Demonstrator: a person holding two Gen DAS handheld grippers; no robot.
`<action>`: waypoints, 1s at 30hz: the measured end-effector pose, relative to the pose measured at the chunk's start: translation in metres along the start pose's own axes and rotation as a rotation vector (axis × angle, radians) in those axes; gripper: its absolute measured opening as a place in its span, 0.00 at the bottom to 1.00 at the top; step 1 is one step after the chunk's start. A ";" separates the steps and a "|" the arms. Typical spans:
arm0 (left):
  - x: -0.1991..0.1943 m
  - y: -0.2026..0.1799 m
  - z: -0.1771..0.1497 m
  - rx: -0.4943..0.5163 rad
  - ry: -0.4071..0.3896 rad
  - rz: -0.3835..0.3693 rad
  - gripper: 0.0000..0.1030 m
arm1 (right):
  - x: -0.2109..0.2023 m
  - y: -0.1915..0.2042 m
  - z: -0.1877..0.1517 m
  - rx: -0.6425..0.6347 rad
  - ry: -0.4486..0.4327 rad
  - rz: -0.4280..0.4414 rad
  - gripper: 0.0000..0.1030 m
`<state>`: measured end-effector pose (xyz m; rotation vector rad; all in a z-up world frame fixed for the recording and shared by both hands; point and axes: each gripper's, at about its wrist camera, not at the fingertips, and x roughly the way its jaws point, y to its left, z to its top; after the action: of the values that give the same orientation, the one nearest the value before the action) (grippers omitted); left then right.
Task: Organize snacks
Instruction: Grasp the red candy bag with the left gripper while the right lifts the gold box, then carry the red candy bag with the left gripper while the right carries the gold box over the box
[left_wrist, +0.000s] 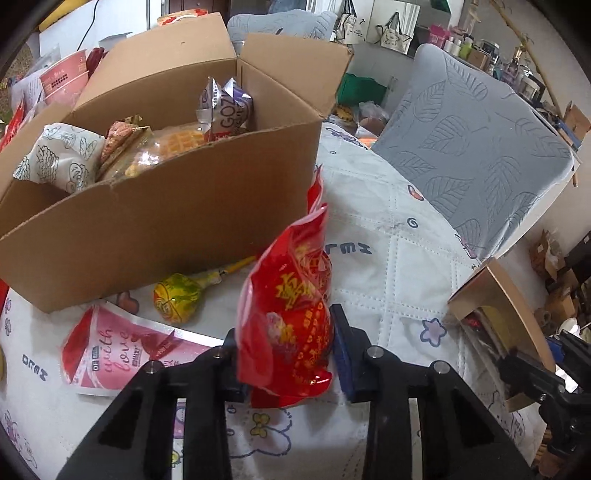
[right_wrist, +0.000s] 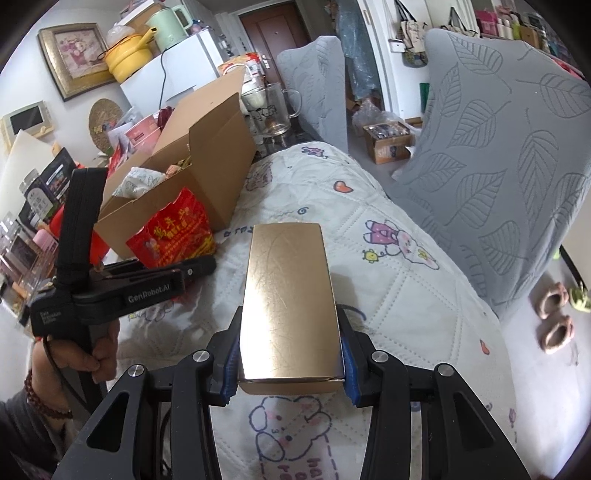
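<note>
My left gripper is shut on a red snack bag with gold print, held upright just in front of the open cardboard box. The box holds several snacks, among them a silver-purple packet and a waffle pack. My right gripper is shut on a flat gold box, held above the quilted cloth. In the right wrist view the red bag and left gripper sit left, beside the cardboard box.
On the white quilted cloth lie a pink "with love" packet and a yellow-green lollipop next to the box. Grey leaf-pattern chairs stand to the right. Clutter and a glass jug stand behind.
</note>
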<state>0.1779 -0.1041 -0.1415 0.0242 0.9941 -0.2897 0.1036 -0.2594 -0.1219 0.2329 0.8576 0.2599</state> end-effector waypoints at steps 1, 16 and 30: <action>-0.001 -0.001 -0.001 0.006 0.000 -0.003 0.33 | 0.000 0.002 0.000 -0.003 0.001 0.001 0.42; -0.050 0.001 -0.037 0.007 0.008 -0.055 0.32 | -0.011 0.027 -0.018 -0.018 -0.010 0.023 0.42; -0.067 0.028 -0.084 -0.029 0.069 -0.055 0.32 | 0.002 0.063 -0.042 -0.094 0.060 -0.006 0.43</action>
<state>0.0821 -0.0488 -0.1350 -0.0193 1.0686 -0.3263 0.0643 -0.1955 -0.1303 0.1355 0.9031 0.3023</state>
